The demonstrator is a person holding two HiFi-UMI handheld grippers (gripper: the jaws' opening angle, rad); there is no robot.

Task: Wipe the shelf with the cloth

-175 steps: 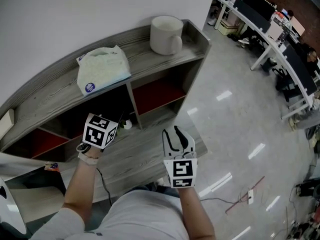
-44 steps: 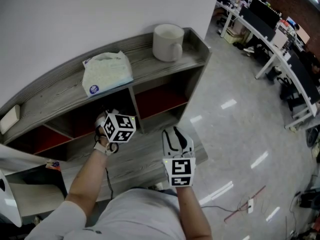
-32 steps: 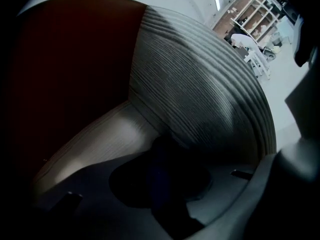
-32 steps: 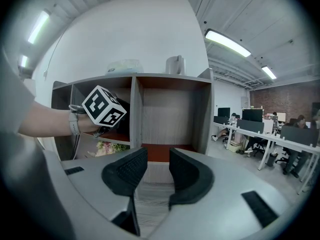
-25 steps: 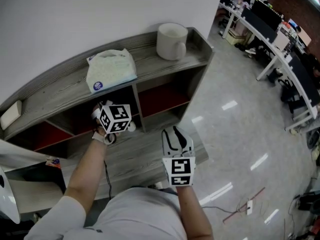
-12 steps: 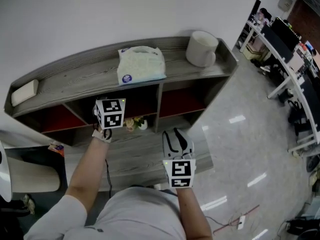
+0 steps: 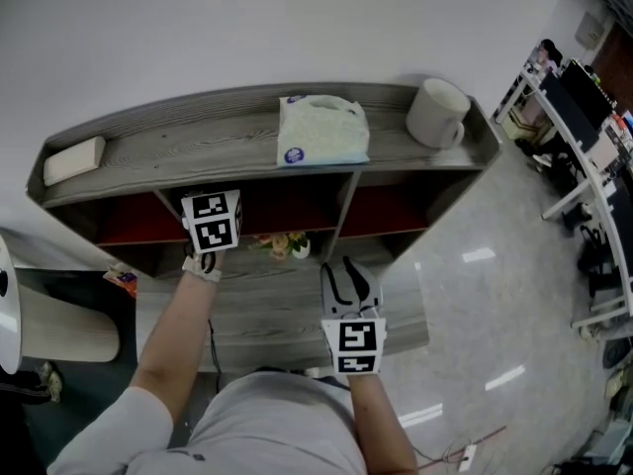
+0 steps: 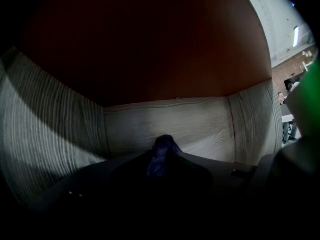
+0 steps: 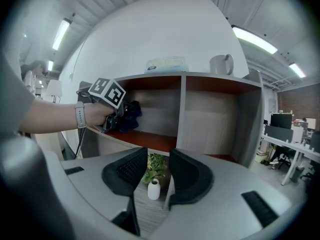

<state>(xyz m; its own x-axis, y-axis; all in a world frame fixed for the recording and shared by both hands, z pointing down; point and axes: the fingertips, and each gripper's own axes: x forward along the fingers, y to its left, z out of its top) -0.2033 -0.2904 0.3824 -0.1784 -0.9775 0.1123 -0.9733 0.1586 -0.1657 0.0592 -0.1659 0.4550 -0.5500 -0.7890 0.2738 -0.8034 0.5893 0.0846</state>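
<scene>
A grey wooden shelf point(image 7: 198, 142) with red-floored compartments stands against the white wall. My left gripper point(image 7: 212, 224) reaches into the compartment left of the divider; in the head view its marker cube covers the jaws. The left gripper point(image 8: 160, 159) is shut on a dark blue cloth point(image 8: 161, 151), bunched between the jaws before the grey back wall point(image 8: 170, 124). From the right gripper view, the cloth point(image 9: 131, 115) sits just above the red floor. My right gripper point(image 7: 346, 280) stands open and empty in front of the shelf, with the right gripper point(image 9: 156, 160) aimed at the divider.
On the shelf top stand a white mug point(image 7: 438, 112), a pack of wipes point(image 7: 321, 132) and a small white box point(image 7: 74, 159). A little white vase with a plant point(image 9: 154, 189) stands on the lower board. Office desks point(image 7: 593, 117) line the right side; a white chair point(image 7: 59, 334) is at left.
My left gripper has moved left along the compartment, away from the divider, and its cube has rolled. The head view has swung to face the shelf. The right gripper keeps its spot in the picture.
</scene>
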